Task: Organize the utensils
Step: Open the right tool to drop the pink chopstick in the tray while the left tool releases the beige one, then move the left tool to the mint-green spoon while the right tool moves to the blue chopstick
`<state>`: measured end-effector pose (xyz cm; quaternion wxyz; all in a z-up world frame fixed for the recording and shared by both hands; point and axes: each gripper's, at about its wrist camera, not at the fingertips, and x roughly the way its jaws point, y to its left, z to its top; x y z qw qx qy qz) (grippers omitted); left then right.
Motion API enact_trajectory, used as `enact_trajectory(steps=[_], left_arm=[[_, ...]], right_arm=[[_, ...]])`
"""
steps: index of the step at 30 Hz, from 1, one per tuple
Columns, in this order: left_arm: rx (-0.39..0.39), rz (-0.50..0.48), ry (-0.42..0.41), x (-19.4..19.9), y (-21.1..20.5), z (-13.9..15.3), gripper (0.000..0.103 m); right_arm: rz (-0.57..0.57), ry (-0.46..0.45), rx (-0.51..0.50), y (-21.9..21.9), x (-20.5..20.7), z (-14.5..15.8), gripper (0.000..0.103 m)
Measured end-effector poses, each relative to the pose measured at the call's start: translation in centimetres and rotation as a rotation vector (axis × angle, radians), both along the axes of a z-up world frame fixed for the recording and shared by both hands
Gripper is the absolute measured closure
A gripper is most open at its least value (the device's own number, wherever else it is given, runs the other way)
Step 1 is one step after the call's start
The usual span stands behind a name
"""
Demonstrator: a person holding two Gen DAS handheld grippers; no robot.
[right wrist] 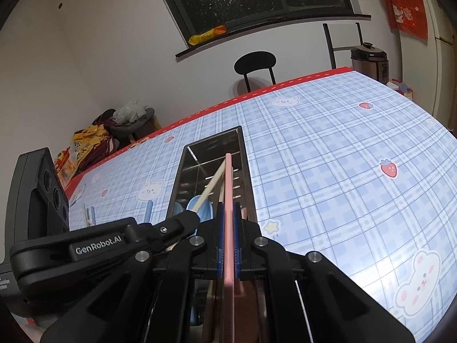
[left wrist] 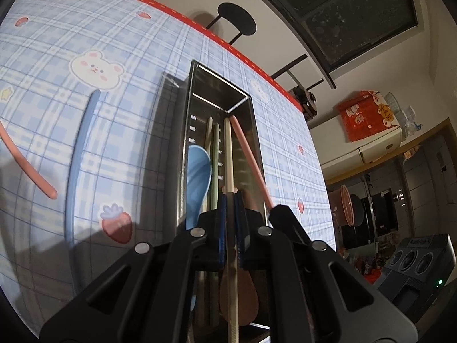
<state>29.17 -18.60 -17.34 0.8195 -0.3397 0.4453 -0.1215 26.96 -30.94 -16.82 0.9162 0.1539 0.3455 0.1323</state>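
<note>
Left gripper [left wrist: 230, 197]: we find it closed on a cream chopstick [left wrist: 228, 154], whose far end points down into the steel holder [left wrist: 254, 120].
Right gripper [right wrist: 227, 208]: closed on a pink chopstick [right wrist: 228, 177], which is likewise aimed into the holder [right wrist: 245, 154].
Holder contents: a blue spoon [left wrist: 198, 177], pale green sticks [left wrist: 215, 148] and a pink spoon bowl [left wrist: 248, 300] close under the left gripper.
Still on the table [left wrist: 142, 43]: a blue chopstick [left wrist: 77, 165] and a second pink one [left wrist: 25, 163], well apart from the holder.
Handling: we judge the sticks light, stiff and smooth, apt to swivel in a pinch; a grip near the thick end steers them best.
Holder: thin metal, upright; we judge that it could tip if nudged.
Not established: holder floor, tips inside it and any divider. The left view is blurred at the left edge, and the grippers' own bodies mask the lower frame.
</note>
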Motion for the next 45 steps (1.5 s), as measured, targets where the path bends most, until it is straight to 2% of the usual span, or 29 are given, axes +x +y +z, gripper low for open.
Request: enact_trajectory(steps=[2, 3, 4, 8, 10, 12, 13, 15, 20, 23, 27, 32, 39, 45], left_arm=[[-0.008, -0.007, 0.000, 0.1, -0.1, 0.0, 0.088], [-0.023, -0.008, -0.006, 0.1, 0.1, 0.1, 0.079], [-0.034, -0.003, -0.014, 0.1, 0.4, 0.2, 0.074], [-0.007, 0.014, -0.053, 0.0, 1.7, 1.4, 0.071], [0.018, 0.021, -0.084, -0.2, 2.4, 2.4, 0.068], [0.044, 0.031, -0.114, -0.6, 3.3, 3.3, 0.064], [0.055, 0.035, -0.128, -0.8, 3.7, 3.8, 0.060], [0.086, 0.042, -0.155, -1.2, 4.6, 4.7, 0.056], [0.155, 0.068, -0.189, -2.7, 6.6, 6.0, 0.043], [0.194, 0.091, -0.199, -3.8, 8.3, 6.4, 0.022], [0.264, 0.119, -0.213, -5.6, 10.3, 7.2, 0.008], [0.384, 0.136, -0.226, -8.0, 13.2, 7.7, 0.006], [0.534, 0.163, -0.239, -13.4, 18.7, 7.6, 0.006], [0.616, 0.186, -0.240, -18.3, 22.8, 7.1, 0.006]], right_arm=[[0.001, 0.007, 0.006, -0.1, 0.0, -0.1, 0.097], [0.000, 0.010, 0.008, -0.1, 0.0, 0.0, 0.097], [-0.001, 0.012, 0.012, -0.2, 0.0, 0.0, 0.096], [0.001, -0.014, 0.022, -0.5, -0.6, 0.8, 0.094], [-0.005, -0.032, 0.016, -0.7, -1.0, 1.3, 0.084], [-0.021, -0.057, -0.003, -0.7, -1.5, 1.9, 0.065], [-0.029, -0.069, -0.017, -0.7, -1.7, 2.1, 0.061], [-0.044, -0.091, -0.045, -0.6, -2.0, 2.5, 0.045], [-0.043, -0.099, -0.085, 0.1, -2.2, 2.7, 0.016], [-0.018, -0.104, -0.126, 1.3, -2.3, 2.7, 0.006], [0.019, -0.118, -0.231, 3.7, -2.7, 2.4, 0.006], [0.054, -0.164, -0.297, 5.9, -3.6, 2.5, 0.006], [0.116, -0.228, -0.305, 8.9, -5.5, 3.1, 0.006], [0.182, -0.254, -0.261, 11.4, -7.7, 3.7, 0.006]])
